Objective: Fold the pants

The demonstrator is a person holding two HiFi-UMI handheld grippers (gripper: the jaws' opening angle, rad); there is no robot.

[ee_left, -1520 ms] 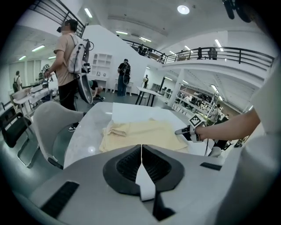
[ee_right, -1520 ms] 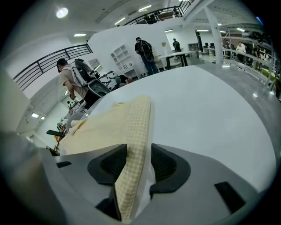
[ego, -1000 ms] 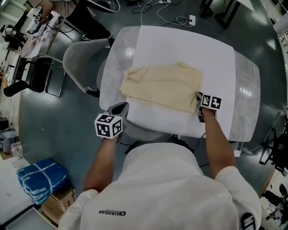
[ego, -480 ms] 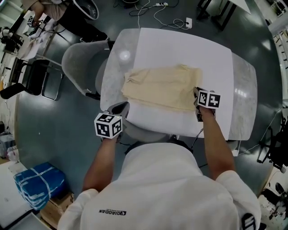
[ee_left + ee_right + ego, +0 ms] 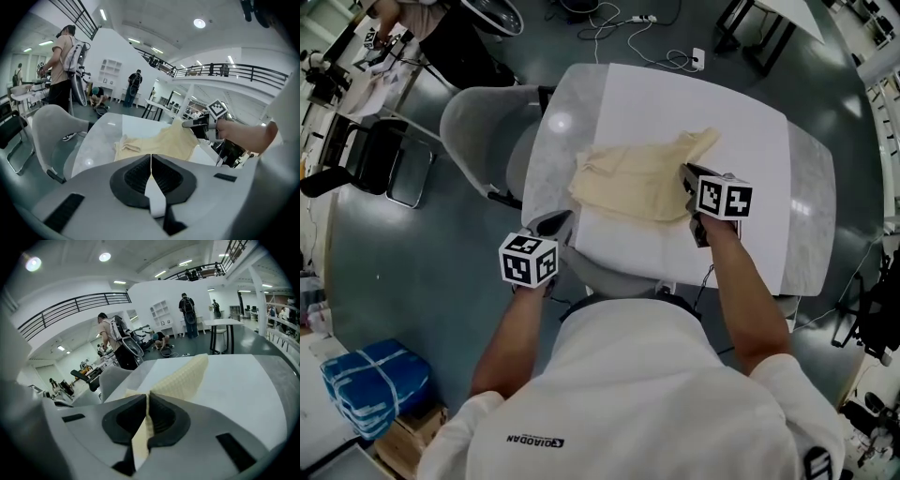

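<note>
Beige pants [image 5: 637, 178] lie on the white sheet [image 5: 694, 103] over the grey table [image 5: 811, 216]. My right gripper [image 5: 687, 173] is shut on their right end, which is lifted off the sheet and carried leftward over the rest. Its jaws have just been closing, and in the right gripper view beige cloth [image 5: 185, 376] runs out from between the jaws of the right gripper [image 5: 147, 401]. My left gripper [image 5: 555, 223] hovers at the table's front left edge with its jaws together, apart from the pants. The left gripper [image 5: 151, 164] faces the pants [image 5: 159, 143] and the right gripper [image 5: 187, 124].
A grey chair [image 5: 478, 131] stands against the table's left side. A cable and power strip [image 5: 675, 47] lie on the floor beyond the table. A blue bundle [image 5: 366, 380] sits on the floor at the lower left. People work at benches [image 5: 61, 56] in the background.
The right gripper has risen and moved left with the pants' right end, folding it up over the rest. The left gripper has shifted only slightly.
</note>
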